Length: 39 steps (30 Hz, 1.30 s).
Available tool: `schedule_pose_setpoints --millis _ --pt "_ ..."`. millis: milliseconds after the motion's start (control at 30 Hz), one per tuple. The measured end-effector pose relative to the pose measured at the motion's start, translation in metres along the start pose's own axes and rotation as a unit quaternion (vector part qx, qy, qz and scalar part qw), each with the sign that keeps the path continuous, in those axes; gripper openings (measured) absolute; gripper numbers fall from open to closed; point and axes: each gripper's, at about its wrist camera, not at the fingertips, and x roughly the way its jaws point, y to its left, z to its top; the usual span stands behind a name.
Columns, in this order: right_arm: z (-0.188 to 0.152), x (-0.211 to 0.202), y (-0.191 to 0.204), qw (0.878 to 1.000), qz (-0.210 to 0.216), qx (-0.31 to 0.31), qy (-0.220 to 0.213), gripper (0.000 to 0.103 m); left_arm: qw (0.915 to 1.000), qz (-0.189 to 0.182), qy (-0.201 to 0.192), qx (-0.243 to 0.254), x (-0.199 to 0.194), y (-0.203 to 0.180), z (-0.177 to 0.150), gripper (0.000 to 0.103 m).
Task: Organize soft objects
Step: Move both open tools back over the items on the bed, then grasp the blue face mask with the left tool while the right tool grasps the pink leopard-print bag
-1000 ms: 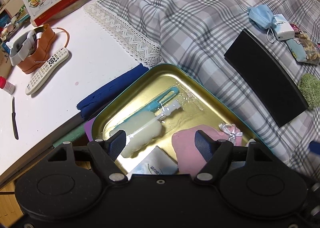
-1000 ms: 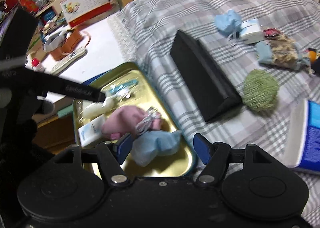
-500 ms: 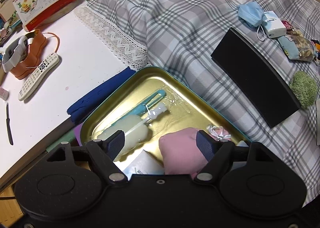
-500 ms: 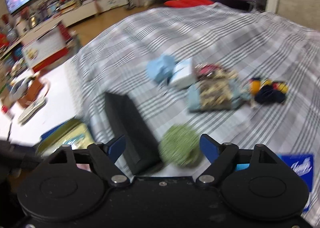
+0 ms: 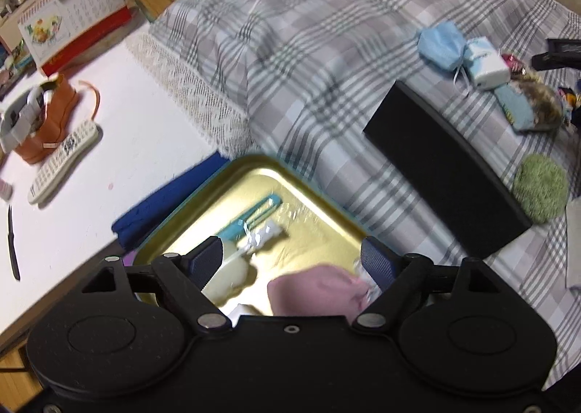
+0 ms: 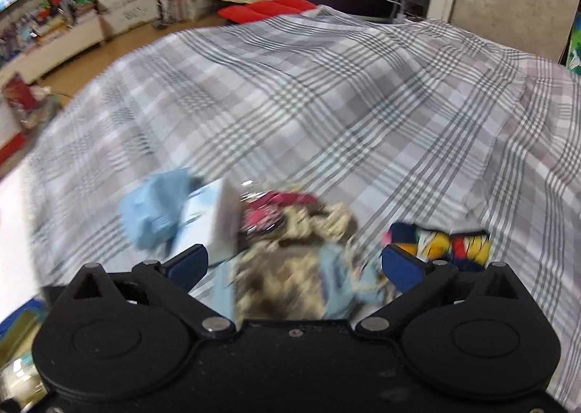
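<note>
A shallow gold metal tray (image 5: 319, 195) with rounded corners sits at the edge of a plaid bedspread (image 5: 308, 50). Above it the left gripper (image 5: 290, 260) has just been opening, holding nothing; a soft pink pouch (image 5: 316, 291) lies in the tray below. The right gripper (image 6: 294, 264), also just opened wide and empty, hangs over a blurred, fuzzy brown-and-blue pouch (image 6: 287, 275) on open bedspread.

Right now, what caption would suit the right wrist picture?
Open right gripper above a patterned pouch on the checked bedspread.
</note>
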Motion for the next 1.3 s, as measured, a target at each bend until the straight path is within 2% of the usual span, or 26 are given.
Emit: schedule_pose_setpoints --millis 133,233,333,533,633,733,767,900,1033,1300 --pt "0.017 0.027 -0.004 1.0 0.013 -0.001 0.027 0.102 0.9998 -0.008 -0.02 0.001 -0.008 -0.016 0.027 0.088" --pt "0.026 0.036 -0.007 0.999 0.024 -0.006 0.035 0.102 0.999 -0.013 -0.043 -0.001 -0.013 -0.038 0.056 0.089" --pt "0.035 0.042 -0.008 0.998 0.033 -0.022 0.044 0.102 0.9975 -0.021 -0.066 0.015 -0.012 -0.066 0.085 0.098" --pt "0.056 0.066 -0.015 0.996 0.055 -0.032 0.055 0.102 0.997 -0.029 -0.071 0.01 0.011 -0.104 0.125 0.099" --pt "0.057 0.079 -0.029 0.995 0.087 0.011 0.046 0.102 0.9969 -0.019 -0.075 0.014 0.023 -0.114 0.132 0.099" --pt "0.036 0.097 -0.039 0.99 0.125 0.046 0.046 0.102 0.9964 -0.01 -0.078 0.03 0.035 -0.123 0.132 0.099" --pt "0.031 0.104 -0.038 0.991 0.114 0.04 0.059 0.102 0.9963 -0.005 -0.078 0.033 0.038 -0.126 0.133 0.099" --pt "0.036 0.097 -0.024 0.994 0.103 -0.009 0.031 0.102 0.9976 0.002 -0.06 0.032 0.056 -0.127 0.138 0.099" --pt "0.035 0.104 -0.015 0.994 0.088 -0.042 0.042 0.102 0.9981 0.014 -0.058 0.016 0.066 -0.123 0.145 0.099" --pt "0.032 0.097 -0.015 0.993 0.086 -0.071 0.035 0.101 0.9986 0.001 -0.049 0.019 0.077 -0.139 0.152 0.099"
